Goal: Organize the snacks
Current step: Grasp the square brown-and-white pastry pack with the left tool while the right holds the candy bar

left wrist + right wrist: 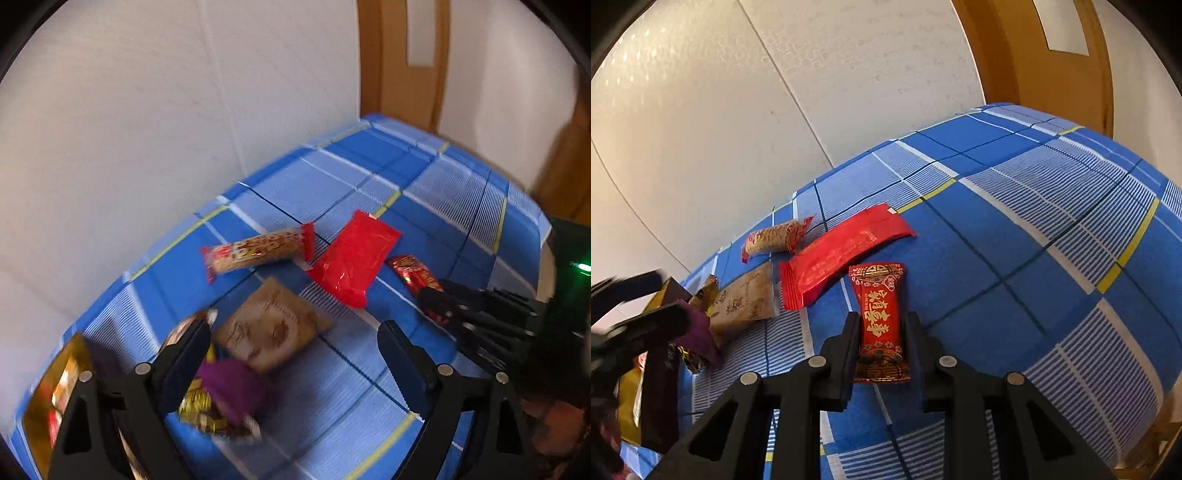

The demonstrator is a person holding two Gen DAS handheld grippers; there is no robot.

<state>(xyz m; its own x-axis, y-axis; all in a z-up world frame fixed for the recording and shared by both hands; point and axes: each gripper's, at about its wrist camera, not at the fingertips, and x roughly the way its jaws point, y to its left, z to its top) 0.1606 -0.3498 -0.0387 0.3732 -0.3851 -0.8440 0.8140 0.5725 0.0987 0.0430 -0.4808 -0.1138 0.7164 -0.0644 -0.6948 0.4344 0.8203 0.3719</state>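
The right claw point(881, 332) sits nearest the lens, its two black fingers closed against the sides of a small red candy packet point(880, 317) with gold characters and ornate gold bands at both ends. The packet lies flat on the blue checked cloth point(1015, 258), long axis running straight away from the camera along the fingers, its near end between the finger bases and its far end past the tips.

The left claw point(291, 332) stands wide apart with nothing gripped; beneath it lie a blurred purple wrapper point(236, 387) and gold-foil pieces point(195, 406), too smeared to read.

Further off, largest first: a plain red flat pouch point(846, 254) lies diagonally, its far end up to the right; a brown paper packet point(746, 299) sits just left of it; a tube-shaped biscuit pack point(775, 240) with red crimped ends lies beyond, pointing roughly crosswise.

At the left edge of the left view a gold box point(55, 398) is cut off and blurred. In the right view the left claw hides part of the purple wrapper.
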